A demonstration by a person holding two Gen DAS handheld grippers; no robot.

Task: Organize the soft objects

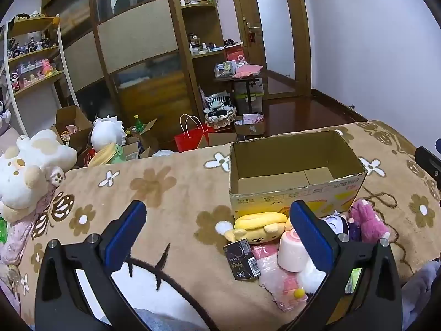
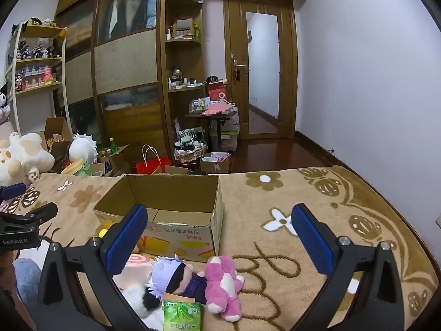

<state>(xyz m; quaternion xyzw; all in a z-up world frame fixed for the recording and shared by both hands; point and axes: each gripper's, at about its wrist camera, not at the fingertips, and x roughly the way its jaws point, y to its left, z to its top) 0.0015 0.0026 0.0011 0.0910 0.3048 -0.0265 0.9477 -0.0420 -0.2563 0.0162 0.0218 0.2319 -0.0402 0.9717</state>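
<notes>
Left wrist view: the left gripper [image 1: 217,230] hangs over the bed [image 1: 171,193] with its blue pads wide apart, holding nothing. An empty cardboard box [image 1: 297,190] stands on the blanket; just in front of it lies a heap of soft toys: a yellow plush [image 1: 259,224], a pink plush [image 1: 369,220], a doll [image 2: 176,275] and a green packet [image 2: 182,314]. In the right wrist view, the right gripper [image 2: 217,231] is equally spread and empty, above the pink plush and doll.
</notes>
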